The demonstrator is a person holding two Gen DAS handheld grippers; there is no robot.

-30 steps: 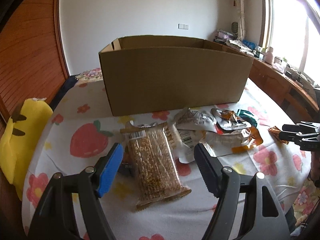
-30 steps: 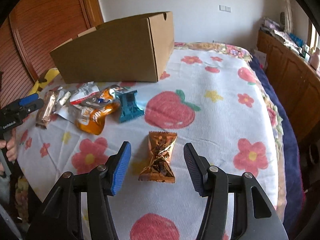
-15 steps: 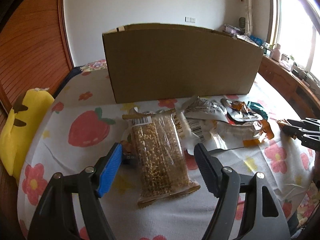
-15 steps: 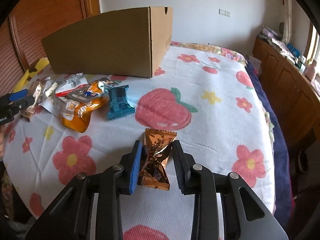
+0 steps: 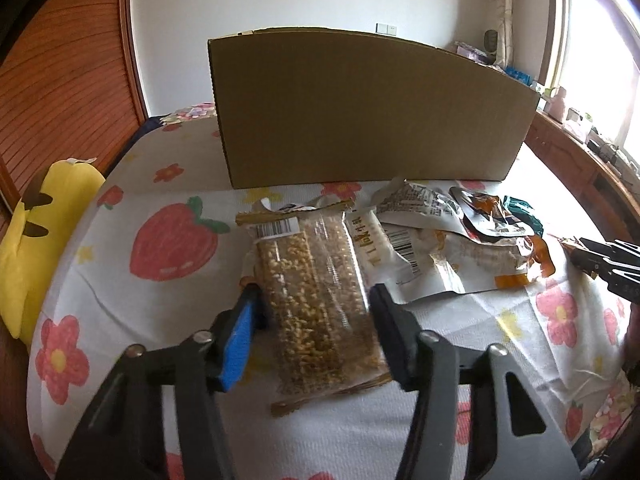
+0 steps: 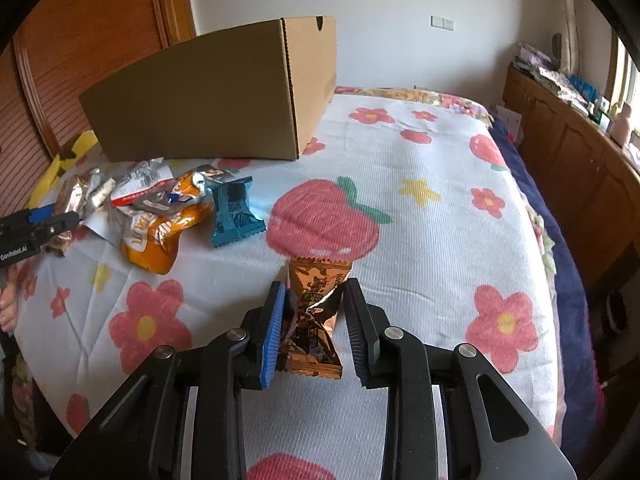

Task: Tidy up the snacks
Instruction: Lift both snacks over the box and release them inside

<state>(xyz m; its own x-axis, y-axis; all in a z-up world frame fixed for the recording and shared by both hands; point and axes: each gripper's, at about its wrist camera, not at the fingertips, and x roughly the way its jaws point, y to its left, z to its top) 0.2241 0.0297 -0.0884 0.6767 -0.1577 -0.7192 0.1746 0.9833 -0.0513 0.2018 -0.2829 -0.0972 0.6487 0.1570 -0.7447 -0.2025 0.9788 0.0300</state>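
Right now I have both tongs closing on snacks at once. My left gripper [image 5: 314, 320] has just been narrowing its jaws around the clear packet of sesame-grain bars [image 5: 316, 300], which lies flat on the cloth in front of the cardboard box [image 5: 360, 108]; the pads sit against both long edges, so I read it as gripped. My right gripper [image 6: 314, 320] is clamped on the crinkled copper-foil candy wrapper [image 6: 316, 312], which lies apart from the other snacks, nearer the bed's open side.

To do this well, I would lift both straight up before swinging toward the box, since its near wall stands tall and its opening is hidden from both wrist views. The grain packet is long and floppy, so I expect its free end to sag; I'd raise it clear of the rim before letting go. The foil wrapper is slippery and pinched at its waist, so I'd keep firm pressure on it.

Between the two picks lies a heap: an orange pouch [image 6: 160, 236], a teal packet [image 6: 234, 216] and silver wrappers [image 5: 420, 204].

Everything sits on a white bedspread [image 6: 400, 240] printed with strawberries and flowers. A yellow plush [image 5: 36, 248] lies at the left edge, wood panelling stands behind, and a cluttered wooden sideboard [image 6: 568, 148] runs under the window.
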